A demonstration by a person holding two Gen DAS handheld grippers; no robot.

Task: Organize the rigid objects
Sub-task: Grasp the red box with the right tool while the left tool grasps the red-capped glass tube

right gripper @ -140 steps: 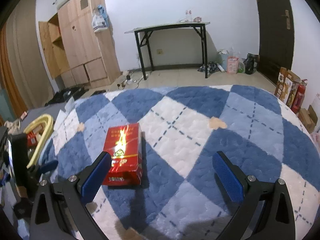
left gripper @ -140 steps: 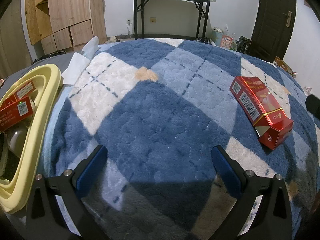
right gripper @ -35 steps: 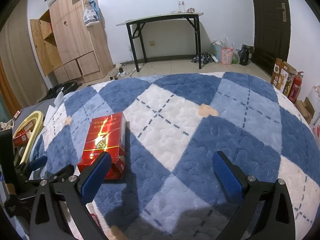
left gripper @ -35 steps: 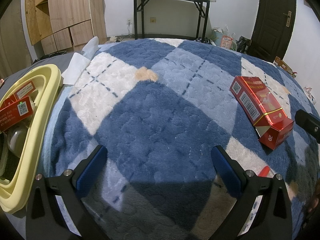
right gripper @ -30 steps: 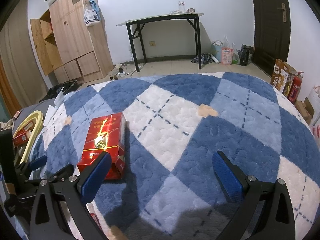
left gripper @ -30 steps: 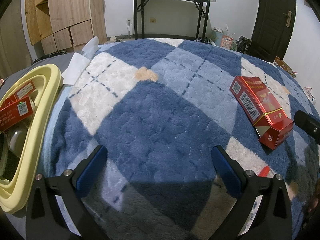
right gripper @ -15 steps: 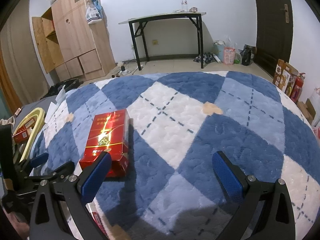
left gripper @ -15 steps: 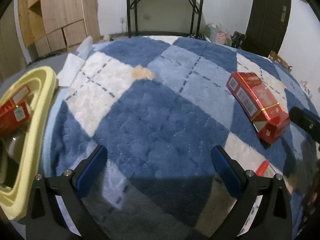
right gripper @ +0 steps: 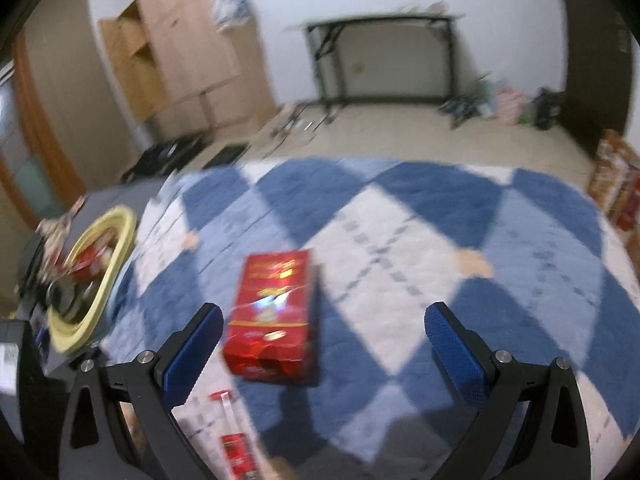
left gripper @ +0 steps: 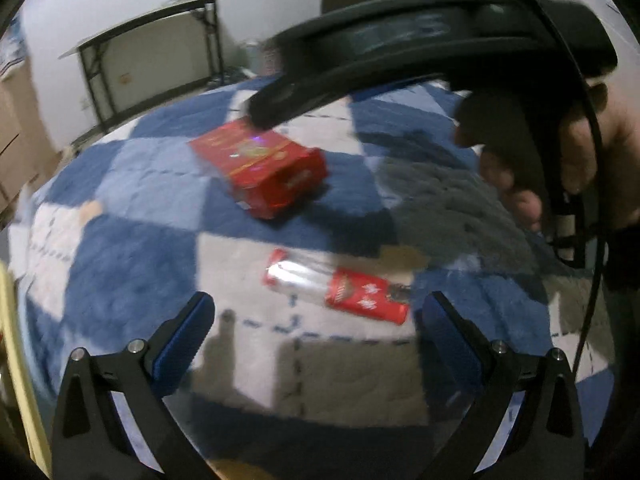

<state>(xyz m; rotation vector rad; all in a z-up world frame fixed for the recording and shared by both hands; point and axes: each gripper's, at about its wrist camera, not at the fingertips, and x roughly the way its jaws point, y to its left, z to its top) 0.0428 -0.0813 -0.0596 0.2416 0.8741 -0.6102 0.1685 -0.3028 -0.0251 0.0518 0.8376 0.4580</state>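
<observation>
A red carton (left gripper: 260, 170) lies on the blue-and-white checked blanket (left gripper: 120, 272); it also shows in the right wrist view (right gripper: 276, 320). A small red-and-clear pack (left gripper: 340, 286) lies nearer, just ahead of my left gripper (left gripper: 316, 332), which is open and empty. The same pack shows at the bottom left of the right wrist view (right gripper: 234, 436). My right gripper (right gripper: 320, 344) is open and empty, with the carton just ahead of its left finger. The right gripper's body and the hand holding it (left gripper: 560, 152) fill the upper right of the left view. Both views are blurred.
A yellow basket (right gripper: 100, 272) holding red boxes sits at the blanket's left edge; its rim shows at the left of the left view (left gripper: 12, 360). A black table (right gripper: 380, 56), wooden cabinets (right gripper: 188, 52) and a dark door (right gripper: 592, 40) stand beyond.
My left gripper has swung sharply to the right, bringing the small red pack and the right gripper's hand into view. My right gripper has risen and tilted slightly toward the carton.
</observation>
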